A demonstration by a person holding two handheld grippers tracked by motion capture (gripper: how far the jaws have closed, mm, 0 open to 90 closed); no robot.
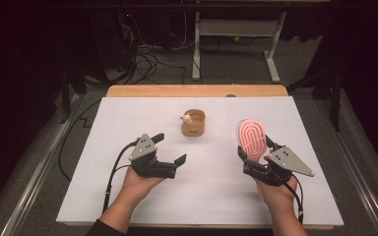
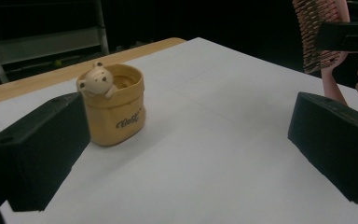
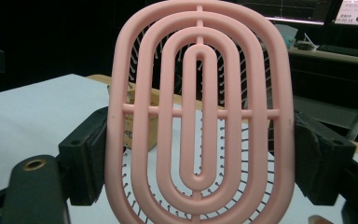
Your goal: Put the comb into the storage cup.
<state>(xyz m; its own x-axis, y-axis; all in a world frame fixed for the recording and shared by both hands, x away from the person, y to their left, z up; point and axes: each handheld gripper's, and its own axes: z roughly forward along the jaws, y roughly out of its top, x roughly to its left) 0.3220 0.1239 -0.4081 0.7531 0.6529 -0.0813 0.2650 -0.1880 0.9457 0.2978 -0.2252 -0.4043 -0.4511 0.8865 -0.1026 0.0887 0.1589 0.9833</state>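
Note:
A pink vented hairbrush [image 1: 252, 138] stands upright above the table's right half, my right gripper [image 1: 257, 149] shut on its sides. In the right gripper view the hairbrush [image 3: 200, 112] has its ribbed back towards the camera, with both black pads [image 3: 87, 154] pressed on its edges. My left gripper [image 1: 170, 150] hovers open over the left half, with nothing between its jaws. A small tan pouch-shaped cup [image 1: 193, 123] with a little bear figure on its rim sits at the table's middle back. In the left gripper view the cup [image 2: 115, 109] stands ahead of the left jaw, and the hairbrush [image 2: 318, 35] appears at top right.
A white sheet [image 1: 128, 196] covers the wooden table [image 1: 197, 91]. Beyond the far edge the floor holds tangled cables [image 1: 147, 59] and a white table frame [image 1: 236, 34]. Metal rails [image 1: 34, 172] run along both sides.

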